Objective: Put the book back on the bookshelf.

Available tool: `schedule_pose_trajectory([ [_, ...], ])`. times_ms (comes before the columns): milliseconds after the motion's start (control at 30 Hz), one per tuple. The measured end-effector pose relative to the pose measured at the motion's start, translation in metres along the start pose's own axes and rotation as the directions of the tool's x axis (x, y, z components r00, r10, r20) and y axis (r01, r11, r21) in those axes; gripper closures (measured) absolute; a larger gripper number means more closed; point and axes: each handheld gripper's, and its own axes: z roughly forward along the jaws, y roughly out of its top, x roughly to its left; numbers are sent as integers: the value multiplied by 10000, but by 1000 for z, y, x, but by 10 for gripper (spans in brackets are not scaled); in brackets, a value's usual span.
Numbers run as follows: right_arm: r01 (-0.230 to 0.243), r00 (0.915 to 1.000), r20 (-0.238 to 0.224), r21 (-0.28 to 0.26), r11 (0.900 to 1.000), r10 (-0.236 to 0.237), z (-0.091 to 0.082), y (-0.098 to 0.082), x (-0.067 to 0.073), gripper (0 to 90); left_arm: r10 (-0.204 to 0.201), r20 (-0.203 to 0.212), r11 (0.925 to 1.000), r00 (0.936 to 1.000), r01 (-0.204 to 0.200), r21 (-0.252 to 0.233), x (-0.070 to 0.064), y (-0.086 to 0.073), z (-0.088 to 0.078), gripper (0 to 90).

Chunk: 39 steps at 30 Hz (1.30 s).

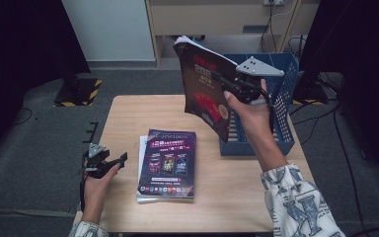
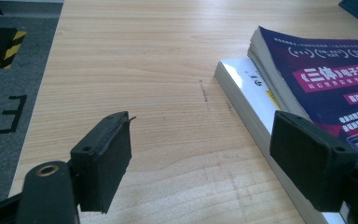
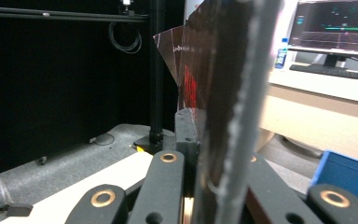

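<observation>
My right gripper [image 1: 225, 85] is shut on a dark red book [image 1: 203, 94], held upright in the air over the table's far right, just left of the blue basket [image 1: 286, 131]. In the right gripper view the book [image 3: 214, 70] stands edge-on between the jaws of that gripper [image 3: 200, 140]. A purple book [image 1: 169, 160] lies on top of a white book [image 1: 139, 170] at the table's middle. My left gripper [image 1: 120, 160] hovers open at the table's left edge beside that stack. Its jaws [image 2: 200, 144] frame bare wood, with the white book [image 2: 244, 91] and purple book [image 2: 335, 79] at their right.
The wooden table [image 1: 138, 113] has free room at its left and front. The blue basket [image 3: 349, 172] stands at the far right corner. Grey floor with a yellow-black striped base [image 1: 79, 91] lies beyond the left edge. A desk with a monitor [image 3: 340, 23] stands farther off.
</observation>
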Motion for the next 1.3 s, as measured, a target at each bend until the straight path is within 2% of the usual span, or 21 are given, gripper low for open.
schedule_pose_trajectory([
  [167,-77,9997,246,22,10000,76,-9,0,-7,869,-131,-87,9999,9999,130,-26,3,-1,-2,200],
  [233,-202,9990,408,-75,9998,205,-17,-2,-13,868,-294,62,9995,9995,293,101,6,-1,0,201],
  [300,-226,9987,463,-83,9997,230,-22,-3,-18,868,-274,43,9993,9996,273,267,6,-2,2,191],
  [533,-357,9958,837,-99,9993,364,-37,-7,-32,868,-344,18,9986,9994,343,393,6,-3,3,152],
  [867,-614,9896,1288,-199,9979,634,-55,-12,-49,868,-217,-23,9983,9998,218,533,5,-4,5,145],
  [1300,-574,9811,1832,-269,9980,614,-75,-14,-62,868,-206,-34,9986,9998,207,494,4,-4,4,144],
])
